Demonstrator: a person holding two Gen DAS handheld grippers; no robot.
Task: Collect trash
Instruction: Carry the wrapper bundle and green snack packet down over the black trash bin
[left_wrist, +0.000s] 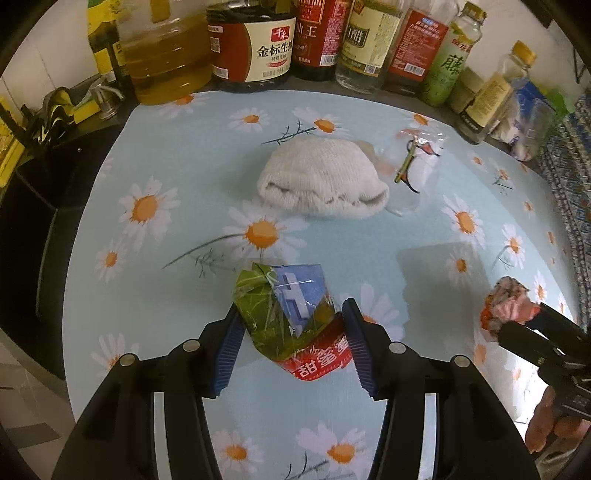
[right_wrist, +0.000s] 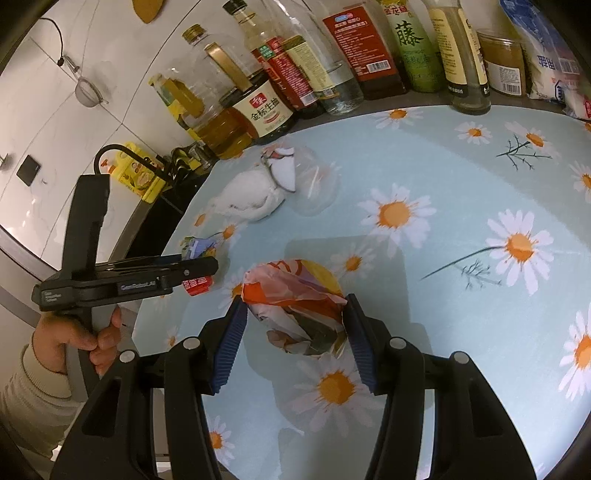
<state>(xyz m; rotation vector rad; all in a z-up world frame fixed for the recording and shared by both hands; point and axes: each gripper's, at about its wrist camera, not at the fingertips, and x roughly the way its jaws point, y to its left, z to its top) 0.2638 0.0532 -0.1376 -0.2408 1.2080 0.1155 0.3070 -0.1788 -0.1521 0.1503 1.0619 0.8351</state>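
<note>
My left gripper (left_wrist: 291, 314) is shut on a crumpled green, blue and red snack wrapper (left_wrist: 295, 295), held just above the daisy-print tablecloth (left_wrist: 369, 236). My right gripper (right_wrist: 295, 306) is shut on a crumpled orange and white wrapper (right_wrist: 291, 291), also over the cloth. In the left wrist view the right gripper (left_wrist: 517, 321) and its wrapper (left_wrist: 506, 299) show at the right edge. In the right wrist view the left gripper (right_wrist: 207, 269) shows at the left with its wrapper (right_wrist: 197, 286). A clear plastic bag (left_wrist: 413, 162) with printed scraps lies farther back.
A folded white cloth (left_wrist: 321, 181) lies mid-table beside the clear bag. A row of oil, soy sauce and vinegar bottles (left_wrist: 251, 40) lines the back edge. A dark counter with a sink tap (left_wrist: 107, 99) lies left of the table. A hand (right_wrist: 99, 339) holds the left gripper's handle.
</note>
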